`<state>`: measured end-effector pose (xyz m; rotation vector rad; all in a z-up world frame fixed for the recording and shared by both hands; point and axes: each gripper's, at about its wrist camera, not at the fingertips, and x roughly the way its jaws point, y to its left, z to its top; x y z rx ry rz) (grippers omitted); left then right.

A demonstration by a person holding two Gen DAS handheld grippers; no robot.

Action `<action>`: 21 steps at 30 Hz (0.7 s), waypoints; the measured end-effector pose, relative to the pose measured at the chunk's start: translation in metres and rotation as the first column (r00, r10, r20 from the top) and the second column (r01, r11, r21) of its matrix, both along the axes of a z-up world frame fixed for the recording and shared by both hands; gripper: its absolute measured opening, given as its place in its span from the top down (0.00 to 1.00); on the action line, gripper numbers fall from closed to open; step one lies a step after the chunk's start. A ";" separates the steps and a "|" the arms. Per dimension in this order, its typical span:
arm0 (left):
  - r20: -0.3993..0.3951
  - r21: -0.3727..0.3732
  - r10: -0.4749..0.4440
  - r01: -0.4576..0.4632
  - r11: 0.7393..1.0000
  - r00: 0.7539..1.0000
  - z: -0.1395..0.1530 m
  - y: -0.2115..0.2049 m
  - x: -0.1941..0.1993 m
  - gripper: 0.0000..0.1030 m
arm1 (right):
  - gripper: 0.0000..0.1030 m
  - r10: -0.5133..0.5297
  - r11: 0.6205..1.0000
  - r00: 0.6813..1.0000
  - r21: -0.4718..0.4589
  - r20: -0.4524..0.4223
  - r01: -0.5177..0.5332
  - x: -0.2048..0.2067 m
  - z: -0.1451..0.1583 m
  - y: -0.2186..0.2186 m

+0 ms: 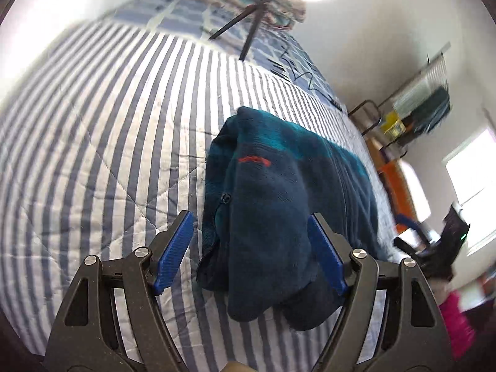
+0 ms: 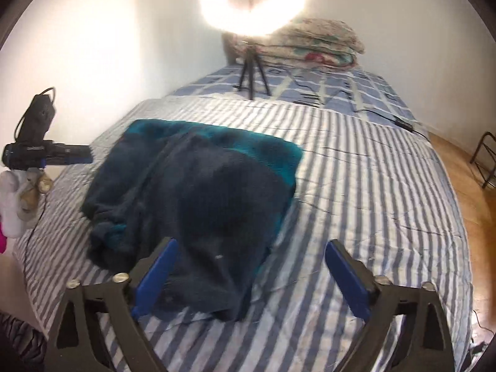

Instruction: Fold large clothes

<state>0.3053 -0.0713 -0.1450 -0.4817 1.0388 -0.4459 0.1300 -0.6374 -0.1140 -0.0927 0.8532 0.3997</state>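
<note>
1. Far left in the right wrist view: left gripper [image 2: 83, 154] beside the bed edge, small in that view.
2. Left gripper [image 1: 250, 252] in its own view: blue pads spread apart, the near end of the fleece jacket [image 1: 279, 204] between them, not pinched.
3. Navy and teal, folded into a thick bundle, lying on the striped quilt [image 2: 372, 201].
4. Right gripper [image 2: 249, 274]: fingers wide apart above the bundle's near corner, clamped on nothing.
5. Beyond: tripod [image 2: 252, 74] under a glaring ring light [image 2: 252, 3], folded bedding [image 2: 313, 46] to its right.
</note>
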 end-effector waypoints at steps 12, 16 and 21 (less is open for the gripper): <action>-0.127 -0.216 -0.012 -0.016 0.976 0.992 -0.041 0.016 0.040 0.25 | 0.00 -0.055 0.998 0.996 0.012 -0.065 0.056 0.037 -0.015 -0.004; -0.141 -0.238 -0.042 0.007 0.971 0.989 -0.050 0.007 0.049 0.25 | 0.00 -0.030 0.990 0.989 0.135 -0.143 0.050 0.050 -0.029 -0.011; -0.153 -0.261 -0.072 0.030 0.965 0.986 -0.059 -0.001 0.060 0.25 | 0.00 -0.001 0.942 0.964 0.322 -0.266 0.090 0.065 -0.053 -0.029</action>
